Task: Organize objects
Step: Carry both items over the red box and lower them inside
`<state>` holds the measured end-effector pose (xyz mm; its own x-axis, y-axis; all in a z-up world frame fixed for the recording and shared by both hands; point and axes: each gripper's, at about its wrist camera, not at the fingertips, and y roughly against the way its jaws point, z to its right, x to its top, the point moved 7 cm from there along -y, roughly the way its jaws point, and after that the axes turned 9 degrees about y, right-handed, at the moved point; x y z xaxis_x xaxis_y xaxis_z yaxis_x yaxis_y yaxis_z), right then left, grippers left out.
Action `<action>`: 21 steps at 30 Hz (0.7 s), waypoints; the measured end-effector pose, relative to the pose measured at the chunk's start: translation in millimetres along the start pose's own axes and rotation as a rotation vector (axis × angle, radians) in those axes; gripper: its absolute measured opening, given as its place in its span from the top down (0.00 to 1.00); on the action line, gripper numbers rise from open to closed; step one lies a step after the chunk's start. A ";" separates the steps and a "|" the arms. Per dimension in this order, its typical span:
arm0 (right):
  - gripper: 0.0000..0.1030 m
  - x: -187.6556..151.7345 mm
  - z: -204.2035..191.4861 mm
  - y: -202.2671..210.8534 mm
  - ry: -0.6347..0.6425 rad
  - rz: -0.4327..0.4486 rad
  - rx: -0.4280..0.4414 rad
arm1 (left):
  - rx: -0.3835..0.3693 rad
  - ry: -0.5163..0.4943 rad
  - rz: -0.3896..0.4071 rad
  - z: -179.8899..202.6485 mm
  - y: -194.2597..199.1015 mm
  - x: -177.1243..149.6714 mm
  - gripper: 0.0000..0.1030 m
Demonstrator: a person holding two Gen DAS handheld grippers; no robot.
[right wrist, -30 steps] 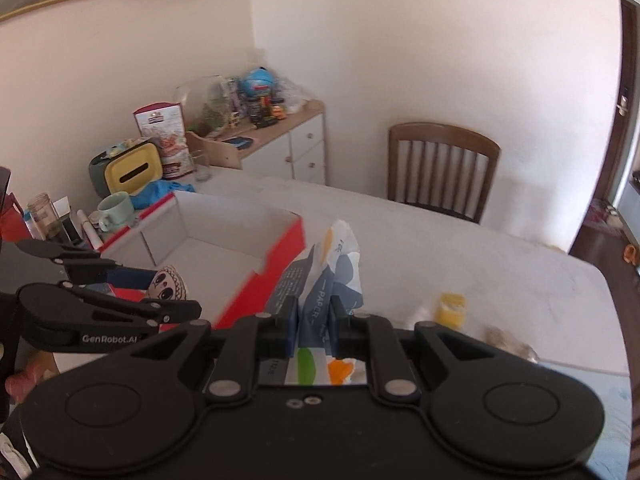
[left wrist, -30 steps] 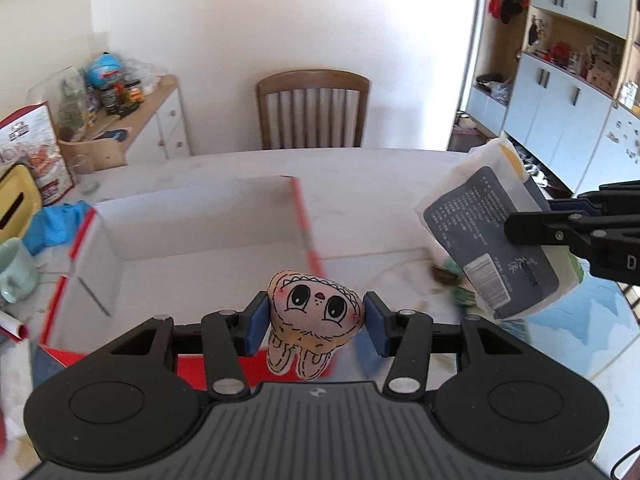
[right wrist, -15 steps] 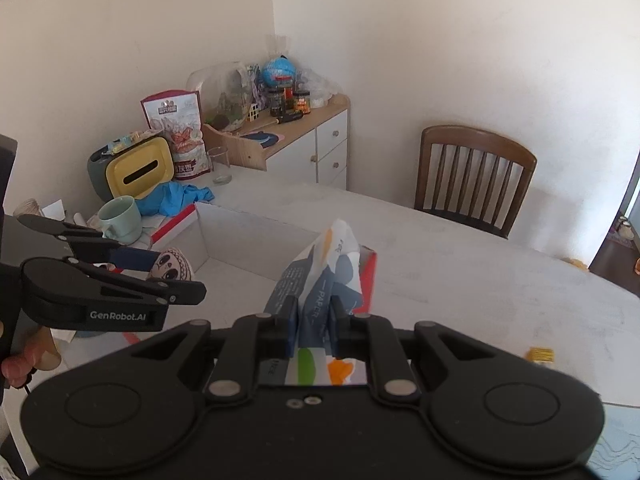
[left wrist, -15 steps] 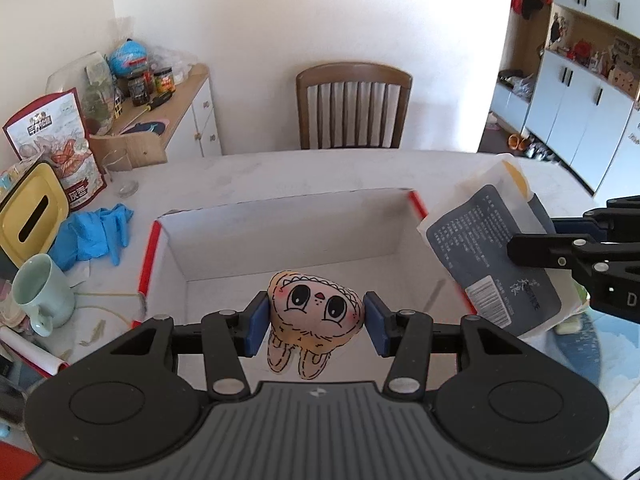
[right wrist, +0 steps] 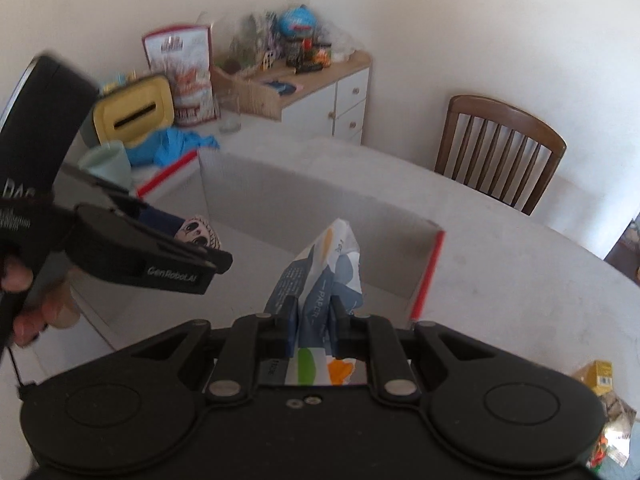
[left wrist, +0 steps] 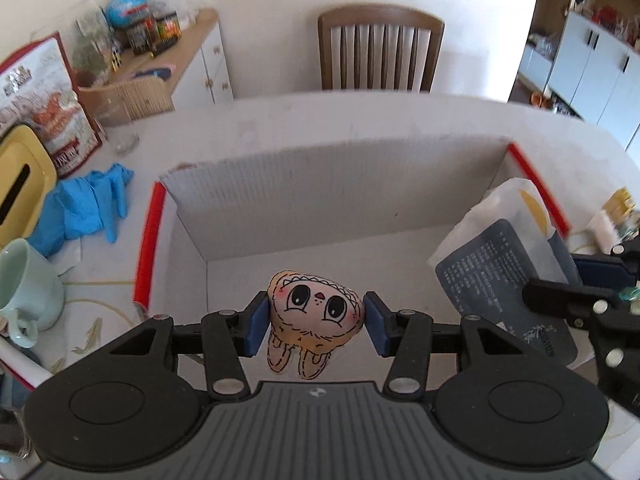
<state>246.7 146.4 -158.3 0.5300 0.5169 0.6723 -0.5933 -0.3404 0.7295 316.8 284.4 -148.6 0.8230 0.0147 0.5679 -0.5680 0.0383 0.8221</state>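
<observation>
Left gripper (left wrist: pixel 316 322): blue pads clamped on tan cartoon-faced plush toy (left wrist: pixel 314 312), over open white red-edged cardboard box (left wrist: pixel 336 196). Right gripper (right wrist: pixel 313 326): pinched nearly shut on blue-white paper tissue pack (right wrist: pixel 326 276), over the same box.

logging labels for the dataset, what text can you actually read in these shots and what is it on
"GenRobot.AI": side of the left tool.
"PAPER": tissue pack held in the right tool.
Red snack bag: lettering too blurred.
Tissue pack's dark back panel: print too small.

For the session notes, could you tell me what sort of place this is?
Probably a home dining room: a wooden chair at a pale table, a cluttered sideboard, white cupboards behind.
</observation>
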 end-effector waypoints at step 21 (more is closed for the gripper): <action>0.86 -21.6 -29.9 -47.8 0.015 -0.184 0.036 | -0.031 -0.038 -0.297 3.4 -49.0 -16.2 0.51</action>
<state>245.5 175.0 -211.5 0.6184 0.5849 0.5249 -0.4645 -0.2667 0.8445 331.3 278.8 -197.9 0.9518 -0.0388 0.3042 -0.3013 0.0661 0.9512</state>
